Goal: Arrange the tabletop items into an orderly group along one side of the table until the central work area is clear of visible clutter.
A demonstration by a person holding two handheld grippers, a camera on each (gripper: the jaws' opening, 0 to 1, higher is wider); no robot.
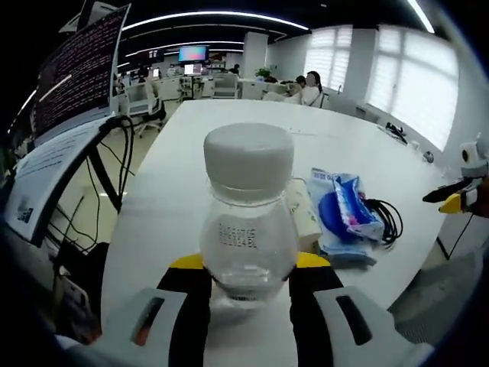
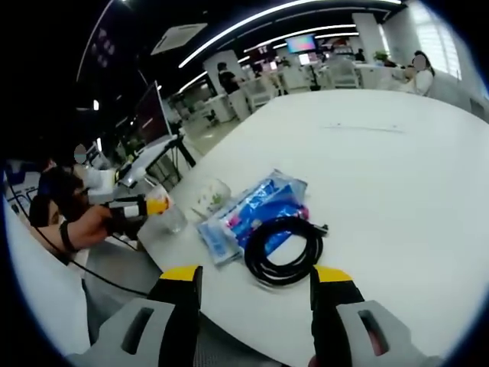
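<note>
Left hand-held gripper (image 1: 248, 269): jaws clamped on a clear plastic bottle (image 1: 248, 222) with white cap, held upright at the desk (image 1: 229, 122) edge, presumably for regrouping. Paper cup (image 1: 304, 214), at the bottle's 3 o'clock, lies tipped against a blue wipes packet (image 1: 344, 210). Black cable coil (image 2: 284, 251) touches the packet's 5 o'clock in the right gripper view. Right hand-held gripper (image 2: 256, 294): jaws apart, empty, aimed at the coil, likely next.

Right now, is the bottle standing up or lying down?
Standing up. The bottle sits between the left gripper jaws, white cap on top.
</note>
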